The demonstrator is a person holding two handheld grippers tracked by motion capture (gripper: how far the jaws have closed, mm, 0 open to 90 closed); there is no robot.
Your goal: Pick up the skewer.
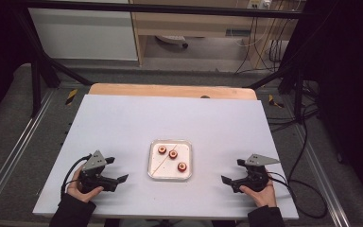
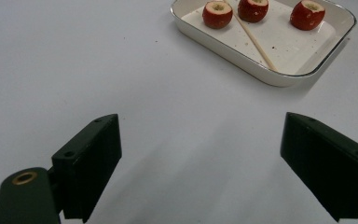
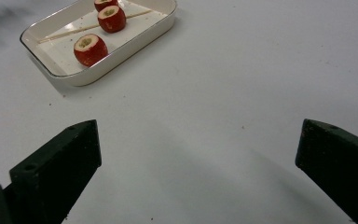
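both grippers parked on the table, nothing started yet. left gripper [image 1: 119, 170] and right gripper [image 1: 230, 171] each wide open, holding nothing. white tray [image 1: 152, 163] sits between them with three cored red fruits [image 1: 173, 154] and a wooden skewer [image 1: 163, 160] inside. next move, i'd guess: one reaches in for the skewer, thin and flat, needs a low approach.

In the left gripper view, the tray [image 2: 279, 77] is cut off by the top edge, along with two of the cored red fruits [image 2: 253, 9] in it. The skewer [image 2: 256, 44] is partly hidden behind those fruits. In the right gripper view, the fruit farthest in the tray is cropped likewise.
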